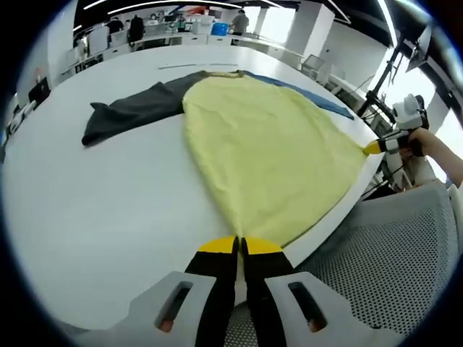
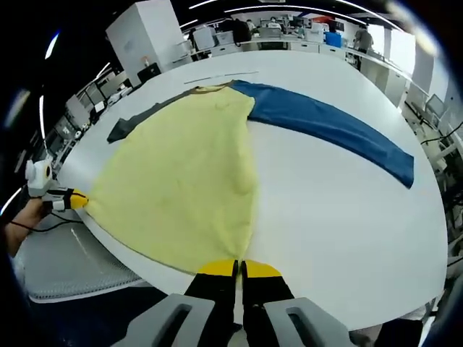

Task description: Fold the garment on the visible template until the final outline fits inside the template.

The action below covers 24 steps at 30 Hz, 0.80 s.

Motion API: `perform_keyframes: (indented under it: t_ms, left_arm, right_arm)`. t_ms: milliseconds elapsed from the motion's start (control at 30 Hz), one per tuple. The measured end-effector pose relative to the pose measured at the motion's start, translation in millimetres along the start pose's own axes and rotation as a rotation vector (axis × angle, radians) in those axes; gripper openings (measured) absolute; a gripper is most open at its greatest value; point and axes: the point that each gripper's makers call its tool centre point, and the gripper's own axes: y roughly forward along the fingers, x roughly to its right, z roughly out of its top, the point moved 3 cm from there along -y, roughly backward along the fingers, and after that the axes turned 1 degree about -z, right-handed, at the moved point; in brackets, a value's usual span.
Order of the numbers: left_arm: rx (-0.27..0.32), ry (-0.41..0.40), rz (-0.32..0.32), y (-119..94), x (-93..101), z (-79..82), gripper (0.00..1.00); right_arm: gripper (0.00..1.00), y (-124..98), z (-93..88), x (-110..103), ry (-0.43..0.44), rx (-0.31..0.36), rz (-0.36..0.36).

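Left gripper [image 1: 239, 247]: jaws pressed together on one hem corner of the yellow garment [image 1: 268, 152], right at the near table edge in the left gripper view.
Right gripper [image 2: 239, 269]: jaws likewise clamped on the other hem corner of that garment [image 2: 181, 188], seen in the right gripper view.
Cross-check: each gripper shows in the other's view, small, at the far corner of the hem [image 1: 376, 147], [image 2: 72, 200], with the person's hand behind it.
Garment position: I see the yellow body spread flat on the white table [image 1: 108, 217], hem towards me and slightly over the edge, neckline far off. A dark grey sleeve [image 1: 134, 110] runs out to one side and a blue sleeve [image 2: 333, 130] to the other.
Template: I cannot pick out a marked outline under the cloth.
Step in hand: I judge this as the start of a fold, both hem corners gripped and nothing yet folded.
Next move: lift both corners together and carry the hem up towards the neckline, keeping it taut and level.
Edges: the hem sits at the table lip, with a mesh chair [image 1: 405, 260] just below.
Open room: bare table lies beyond the garment, so carrying the hem away from me looks unobstructed.
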Motion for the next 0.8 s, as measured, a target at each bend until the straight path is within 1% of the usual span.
perform_keyframes:
  t_ms: [100, 333, 467, 567, 633, 733, 800]
  left_arm:
    - [-0.007, 0.0, -0.004, 0.2, 1.3, -1.0, 0.0]
    - [-0.024, 0.01, -0.006, 0.9, 3.5, -3.8, 0.0]
    - [-0.024, 0.01, -0.001, 1.2, 2.6, -4.3, 0.0]
    - [-0.031, 0.008, 0.008, 2.3, 1.6, -4.3, 0.0]
    - [-0.028, 0.012, 0.011, 2.4, 1.5, -3.3, 0.0]
    - [-0.021, 0.012, 0.013, 1.7, 1.5, -2.2, 0.0]
    - [-0.017, 0.016, 0.021, 1.0, 0.1, -2.0, 0.02]
  right_arm:
    - [0.0, 1.3, -4.4, 0.6, -0.005, -0.012, -0.014]
    - [0.0, 4.2, -6.5, 1.6, -0.039, -0.029, -0.051]
    - [0.0, 4.2, -7.0, 1.8, -0.037, -0.03, -0.054]
    - [0.0, 4.3, -7.1, 2.0, -0.02, -0.029, -0.054]
    - [0.0, 4.2, -8.3, 0.9, -0.006, -0.035, -0.046]
    - [0.0, 4.0, -8.7, 0.3, -0.011, -0.033, -0.04]
    - [0.0, 3.9, -8.2, 0.8, -0.002, -0.03, -0.039]
